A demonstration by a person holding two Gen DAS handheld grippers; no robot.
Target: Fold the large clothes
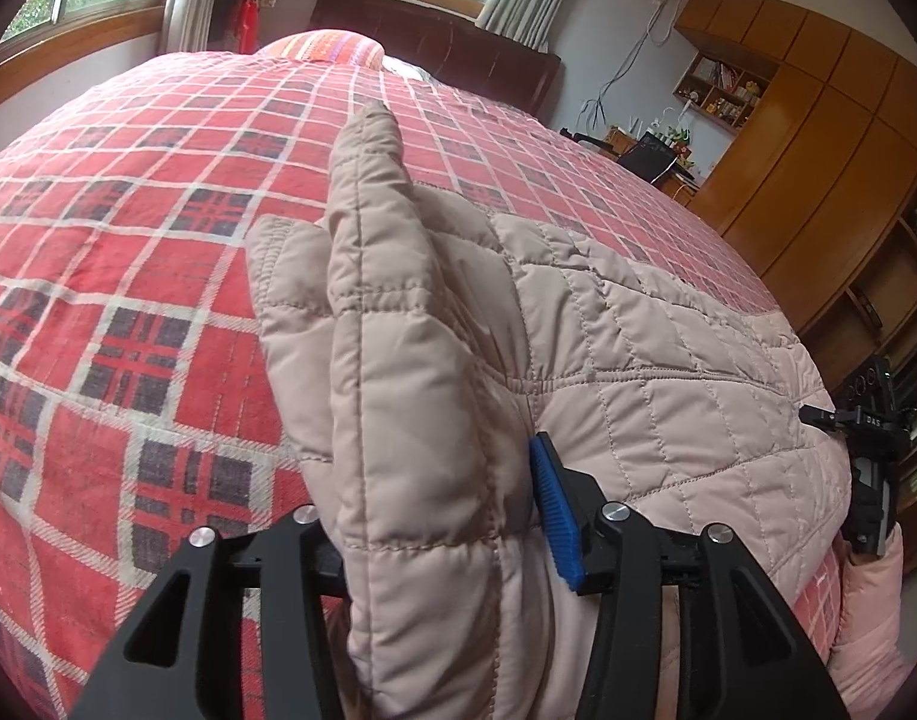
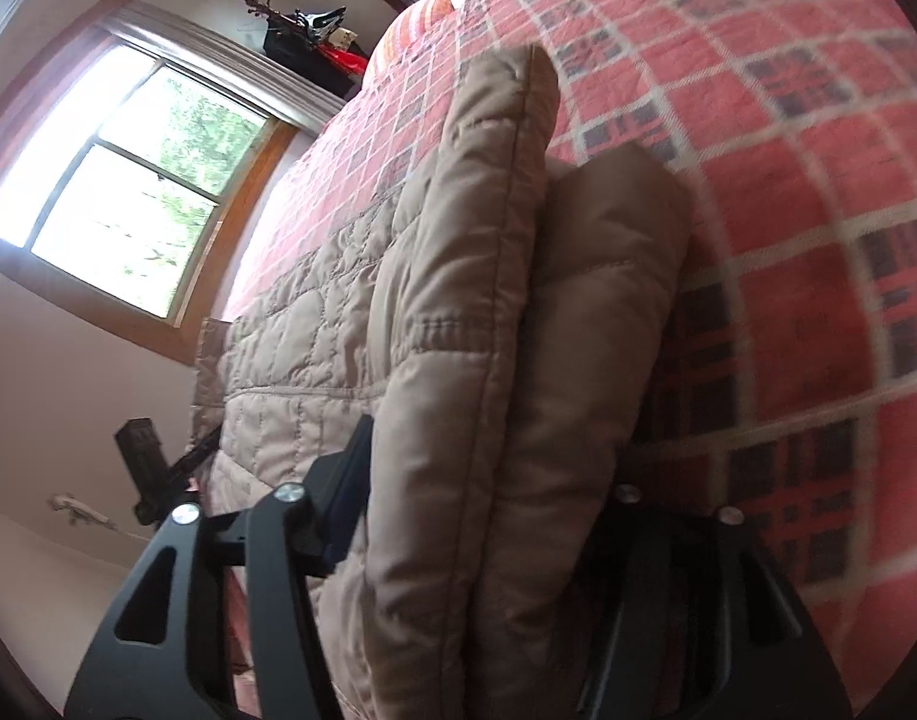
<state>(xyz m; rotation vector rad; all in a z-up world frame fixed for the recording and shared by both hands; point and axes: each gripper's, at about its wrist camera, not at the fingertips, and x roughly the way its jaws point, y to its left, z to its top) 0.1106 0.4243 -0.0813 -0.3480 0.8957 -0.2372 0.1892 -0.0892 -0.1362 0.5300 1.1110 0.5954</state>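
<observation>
Left wrist: quilted jacket pinched between jaws; right likewise.

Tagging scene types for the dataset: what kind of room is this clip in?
Almost certainly a home bedroom. A bed with a red plaid bedspread and dark headboard fills the view, wooden wardrobes line one wall, and a beige quilted jacket lies on the bed, pinched by both hand-held grippers.

Only readable bit I can spot is "DAS" in small white letters on the black right gripper, way off right of the left jaws. The shelf stuff is too tiny to read.
</observation>
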